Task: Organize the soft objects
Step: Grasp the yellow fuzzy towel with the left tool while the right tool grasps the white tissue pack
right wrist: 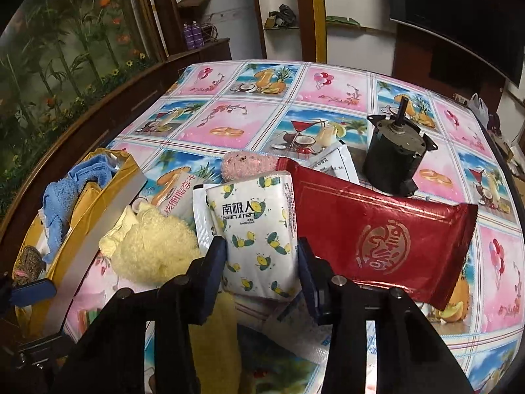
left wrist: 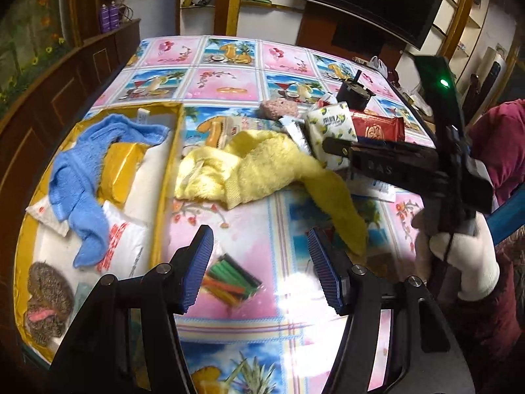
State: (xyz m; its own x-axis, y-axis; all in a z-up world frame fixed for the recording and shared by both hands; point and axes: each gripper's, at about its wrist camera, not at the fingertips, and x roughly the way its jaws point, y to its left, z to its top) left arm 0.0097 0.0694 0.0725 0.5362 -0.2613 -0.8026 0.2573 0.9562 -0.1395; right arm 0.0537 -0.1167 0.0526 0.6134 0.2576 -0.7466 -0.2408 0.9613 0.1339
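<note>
right wrist view: right claw [right wrist: 262, 256] pinching tissue pack [right wrist: 254, 229] on the tabletop [right wrist: 229, 115]; lift straight, clear the red wrapper [right wrist: 377, 229], carry to yellow box [left wrist: 170, 170]; left claw [left wrist: 259, 266] spread, empty

On the table lie one yellow towel [left wrist: 262, 167], one blue towel [left wrist: 82, 177], one lemon-print tissue pack [right wrist: 256, 233], one red foil packet [right wrist: 380, 233], one black motor [right wrist: 397, 161] and one gold box [left wrist: 170, 177].
</note>
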